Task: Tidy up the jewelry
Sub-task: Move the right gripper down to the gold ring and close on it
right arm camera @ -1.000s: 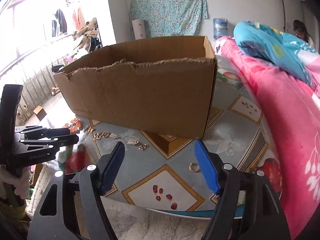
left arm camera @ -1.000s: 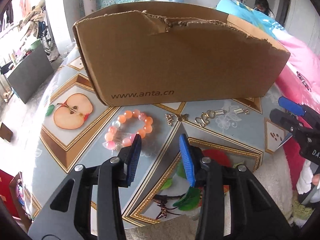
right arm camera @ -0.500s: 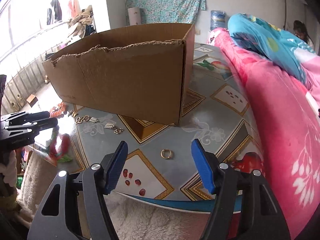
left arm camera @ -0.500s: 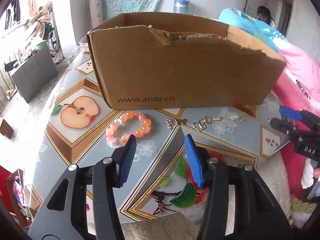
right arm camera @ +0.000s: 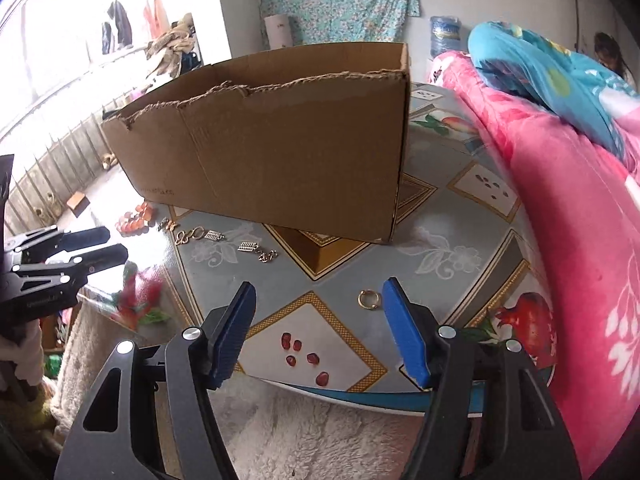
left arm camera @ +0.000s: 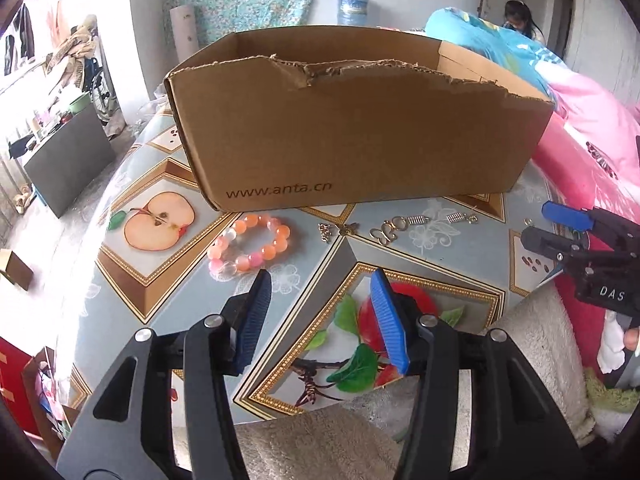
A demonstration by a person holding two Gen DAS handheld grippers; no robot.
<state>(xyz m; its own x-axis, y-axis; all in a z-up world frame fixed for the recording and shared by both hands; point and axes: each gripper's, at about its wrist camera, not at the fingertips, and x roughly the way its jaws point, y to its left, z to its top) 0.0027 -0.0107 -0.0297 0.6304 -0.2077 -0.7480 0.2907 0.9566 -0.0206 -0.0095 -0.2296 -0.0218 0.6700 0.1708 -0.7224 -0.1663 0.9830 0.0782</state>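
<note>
Both grippers hover over the near edge of the tabletop, angled down. Nothing held.

Left gripper: jaws apart, nothing between them. It sits above the near edge, just short of the bead bracelet.

Right gripper: jaws apart, empty. The gold ring lies on the tabletop just beyond the inner side of its right-hand pad, not touched.

Jewelry layout, all on the tabletop in front of the cardboard box:
- bead bracelet, orange/pink, toward the left edge, just beside the box's front wall
- small gold charm right of the bracelet
- gold clasp with spring piece further right
- second spring piece near the box's right front corner
- gold ring alone, near the front right edge, well apart from the rest

The box is open-topped with a torn front rim; its inside is not visible. A pink quilt borders the right edge.
</note>
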